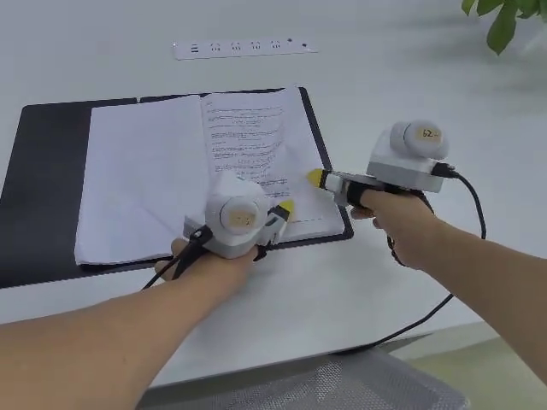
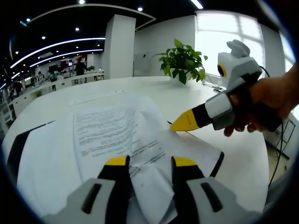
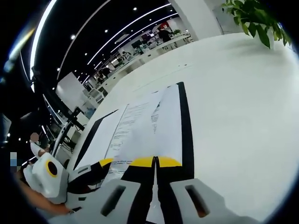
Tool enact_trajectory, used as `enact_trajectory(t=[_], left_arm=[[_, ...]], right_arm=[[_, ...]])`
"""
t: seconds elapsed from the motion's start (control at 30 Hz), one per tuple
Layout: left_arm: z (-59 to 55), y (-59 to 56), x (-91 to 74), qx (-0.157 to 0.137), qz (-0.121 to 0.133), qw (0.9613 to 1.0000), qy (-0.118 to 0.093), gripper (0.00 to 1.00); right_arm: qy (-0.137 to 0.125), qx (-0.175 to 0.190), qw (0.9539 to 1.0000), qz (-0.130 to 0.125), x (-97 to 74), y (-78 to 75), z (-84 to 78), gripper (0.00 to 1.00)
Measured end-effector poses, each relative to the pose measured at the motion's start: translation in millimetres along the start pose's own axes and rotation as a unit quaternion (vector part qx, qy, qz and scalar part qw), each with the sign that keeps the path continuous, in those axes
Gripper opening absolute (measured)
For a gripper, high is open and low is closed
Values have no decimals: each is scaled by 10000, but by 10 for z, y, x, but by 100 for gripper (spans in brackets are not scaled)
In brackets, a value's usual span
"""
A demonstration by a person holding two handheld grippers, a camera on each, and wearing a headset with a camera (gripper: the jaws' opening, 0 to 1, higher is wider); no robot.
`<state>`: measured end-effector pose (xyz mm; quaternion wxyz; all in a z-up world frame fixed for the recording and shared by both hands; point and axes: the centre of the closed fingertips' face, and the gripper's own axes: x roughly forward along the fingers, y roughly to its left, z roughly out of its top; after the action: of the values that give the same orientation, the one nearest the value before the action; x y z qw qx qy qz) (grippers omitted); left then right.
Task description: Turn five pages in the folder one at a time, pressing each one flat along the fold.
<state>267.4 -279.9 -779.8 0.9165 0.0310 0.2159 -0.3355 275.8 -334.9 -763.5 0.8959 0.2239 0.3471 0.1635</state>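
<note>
A black folder (image 1: 51, 171) lies open on the white table, with a blank sheet (image 1: 141, 184) on its left side and a printed page (image 1: 252, 141) on its right. My left gripper (image 1: 282, 209) rests at the printed page's lower part. Its jaws stand open (image 2: 150, 161), and the rumpled page (image 2: 117, 130) runs up between them. My right gripper (image 1: 316, 178) comes in from the right. It is shut (image 3: 155, 162), with its yellow tip (image 2: 180, 124) at the page's right edge. I cannot tell whether it pinches the paper. The left gripper (image 3: 105, 163) also appears low on the left of the right gripper view.
A white power strip (image 1: 244, 47) lies at the back of the table. A green plant (image 1: 504, 21) stands at the far right corner. The right gripper's black cable (image 1: 474, 213) hangs over the table's front edge. Bare white tabletop (image 1: 410, 94) surrounds the folder.
</note>
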Motion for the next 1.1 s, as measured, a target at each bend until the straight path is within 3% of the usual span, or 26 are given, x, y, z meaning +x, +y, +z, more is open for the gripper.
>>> enact_trajectory(t=[0.4, 0.8, 0.9, 1.1], left_arm=[[-1, 0, -3, 2, 17, 10000, 5, 34], [35, -29, -93, -129, -146, 9997, 127, 41], [87, -23, -182, -69, -212, 9997, 110, 41], [291, 51, -386, -153, -238, 9995, -158, 41]], right_arm=[[-94, -1, 9999, 103, 12, 1, -2, 0], [-114, 595, 9976, 337, -139, 68, 90, 0], [-172, 840, 9954, 439, -181, 111, 144, 0], [-249, 1283, 9890, 697, -299, 245, 283, 0]])
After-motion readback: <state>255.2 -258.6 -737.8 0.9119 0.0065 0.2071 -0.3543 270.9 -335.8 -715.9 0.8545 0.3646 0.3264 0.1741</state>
